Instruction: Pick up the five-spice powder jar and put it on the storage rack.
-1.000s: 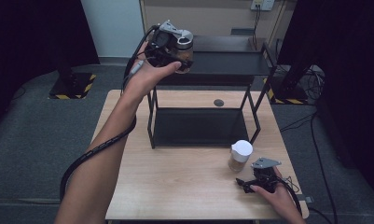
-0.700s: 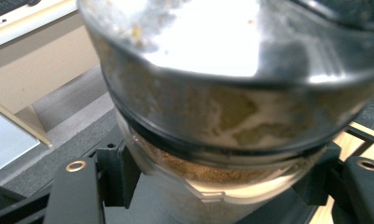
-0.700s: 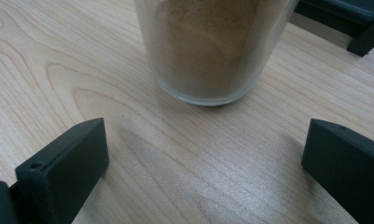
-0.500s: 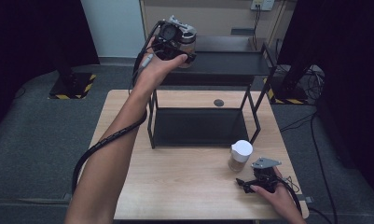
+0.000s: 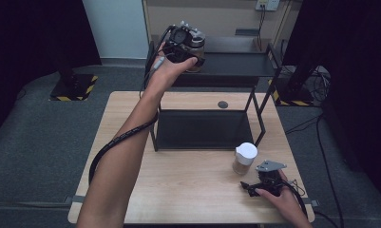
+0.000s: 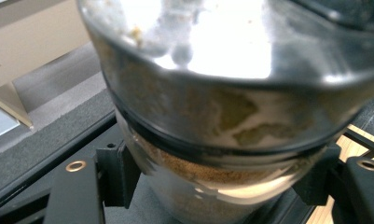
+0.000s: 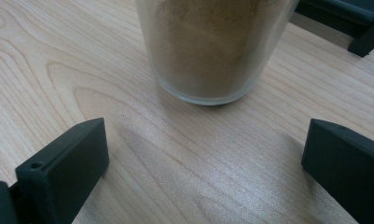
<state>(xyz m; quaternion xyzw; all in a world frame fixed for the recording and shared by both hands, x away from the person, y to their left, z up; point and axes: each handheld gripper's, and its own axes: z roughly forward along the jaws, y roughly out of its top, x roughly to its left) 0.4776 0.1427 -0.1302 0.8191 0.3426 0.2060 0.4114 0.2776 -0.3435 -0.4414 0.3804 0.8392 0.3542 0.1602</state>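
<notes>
Glass jar (image 5: 194, 50) with brown powder inside, silvery lid, held up over the top shelf (image 5: 235, 64) of the black rack, roughly upright, powder smeared on the inner wall near the lid. Clamped at its lower body. Second jar (image 5: 244, 159), white lid, same tan powder, stands upright on the wooden table (image 5: 188, 190), just in front of the rack's right leg.

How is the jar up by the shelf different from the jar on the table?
The raised jar is clamped in the left claw over the black shelf; the table jar stands free, the open right claw short of it. The table jar has a white lid; the raised jar's top looks shiny. Both are clear glass holding tan powder.
</notes>
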